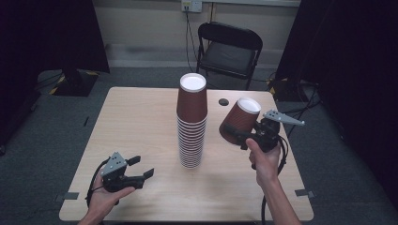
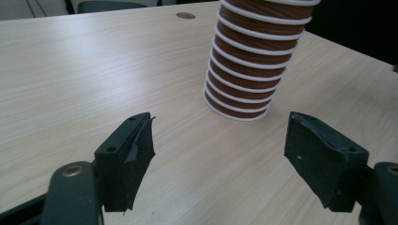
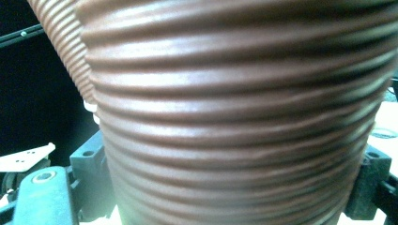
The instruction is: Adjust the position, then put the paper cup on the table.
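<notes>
A tall stack of brown ribbed paper cups (image 1: 192, 122) stands upside down at the middle of the table, its white bottom on top. In the left gripper view the stack's lower rims (image 2: 253, 61) rise just beyond the jaws. To the right of the stack, my right gripper (image 1: 237, 133) is shut on a single brown cup (image 1: 240, 119), which is tilted above the table with its white base up. In the right gripper view that cup (image 3: 234, 117) sits between the pads of my right gripper (image 3: 230, 187). My left gripper (image 1: 142, 166) rests low near the front left, open with nothing between its fingers (image 2: 126, 159).
The light wooden table (image 1: 141, 117) has a dark round cable hole (image 1: 223, 101) behind the held cup. A black folding chair (image 1: 228, 49) stands beyond the far edge. Dark curtains hang at both sides. Bare tabletop lies left of the stack.
</notes>
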`<state>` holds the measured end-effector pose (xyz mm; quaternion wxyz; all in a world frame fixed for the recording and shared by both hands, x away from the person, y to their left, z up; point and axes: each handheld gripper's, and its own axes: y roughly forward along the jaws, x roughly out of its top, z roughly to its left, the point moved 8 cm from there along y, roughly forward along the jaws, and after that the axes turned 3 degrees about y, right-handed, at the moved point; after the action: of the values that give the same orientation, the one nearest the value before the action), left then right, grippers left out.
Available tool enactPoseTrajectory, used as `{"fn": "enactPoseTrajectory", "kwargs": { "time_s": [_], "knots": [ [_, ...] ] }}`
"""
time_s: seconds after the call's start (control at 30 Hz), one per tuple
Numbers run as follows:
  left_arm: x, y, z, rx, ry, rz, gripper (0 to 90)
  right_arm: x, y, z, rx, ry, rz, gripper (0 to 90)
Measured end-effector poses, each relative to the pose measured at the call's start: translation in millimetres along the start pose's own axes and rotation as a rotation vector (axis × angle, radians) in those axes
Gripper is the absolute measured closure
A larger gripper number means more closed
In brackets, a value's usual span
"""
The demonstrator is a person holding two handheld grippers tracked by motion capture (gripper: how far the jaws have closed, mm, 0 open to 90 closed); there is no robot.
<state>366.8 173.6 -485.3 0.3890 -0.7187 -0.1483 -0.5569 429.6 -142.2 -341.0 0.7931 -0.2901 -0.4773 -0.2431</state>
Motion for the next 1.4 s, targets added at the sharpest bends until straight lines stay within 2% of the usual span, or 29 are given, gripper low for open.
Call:
{"fn": "enactPoseTrajectory", "kwargs": {
  "time_s": [0.1,0.23,0.37,0.47,0.57,0.67,0.77,0.83,0.9,1.0,1.07,1.1,1.13,1.17,1.23,1.3,1.4],
  "knots": [
    [3.2,1.2,-5.1,-0.026,0.010,-0.014,24.0,-6.2,-1.8,-1.7,0.002,0.016,0.007,13.8],
    [3.9,4.1,-12.5,-0.049,0.052,0.005,28.8,-14.6,-4.6,-2.7,0.010,0.044,0.009,13.8],
    [6.4,6.7,-19.1,-0.080,0.068,0.005,29.8,-25.8,-8.0,-0.7,0.053,0.107,0.023,13.9],
    [9.6,10.0,-22.9,-0.093,0.083,-0.001,30.2,-32.9,-8.9,0.7,0.066,0.119,0.039,13.9],
    [14.3,12.2,-28.4,-0.098,0.102,-0.017,30.4,-39.0,-8.3,4.2,0.091,0.154,0.039,14.0],
    [19.3,14.3,-34.8,-0.100,0.115,-0.037,30.2,-46.2,-5.4,8.6,0.101,0.181,0.054,14.1],
    [24.7,18.5,-40.8,-0.100,0.111,-0.047,25.4,-54.1,-1.0,12.9,0.116,0.202,0.074,14.1],
    [28.4,19.4,-45.0,-0.105,0.129,-0.052,25.5,-59.6,1.6,16.0,0.133,0.236,0.080,14.2],
    [32.6,21.3,-50.0,-0.125,0.142,-0.063,28.7,-65.0,3.7,19.6,0.147,0.262,0.087,14.2],
    [41.1,24.1,-55.8,-0.131,0.150,-0.089,31.6,-70.4,4.9,26.8,0.168,0.292,0.096,14.2],
    [48.0,25.7,-60.6,-0.120,0.143,-0.114,35.9,-72.3,5.0,32.1,0.181,0.299,0.099,14.2],
    [51.4,28.0,-64.8,-0.136,0.139,-0.124,37.0,-72.8,5.0,34.4,0.182,0.304,0.099,14.2],
    [53.8,30.7,-68.5,-0.134,0.148,-0.118,35.7,-73.7,5.2,36.2,0.186,0.304,0.098,14.2],
    [56.2,33.8,-73.1,-0.151,0.155,-0.119,34.9,-74.7,5.4,38.6,0.196,0.316,0.102,14.3],
    [61.4,38.1,-80.5,-0.154,0.174,-0.138,34.8,-77.1,5.9,42.2,0.208,0.337,0.107,14.2],
    [65.5,41.7,-88.0,-0.175,0.186,-0.148,35.1,-79.8,6.6,45.6,0.208,0.339,0.115,14.2],
    [68.5,47.0,-96.3,-0.186,0.210,-0.152,42.5,-84.2,7.6,49.9,0.206,0.347,0.123,14.2]
  ]
}}
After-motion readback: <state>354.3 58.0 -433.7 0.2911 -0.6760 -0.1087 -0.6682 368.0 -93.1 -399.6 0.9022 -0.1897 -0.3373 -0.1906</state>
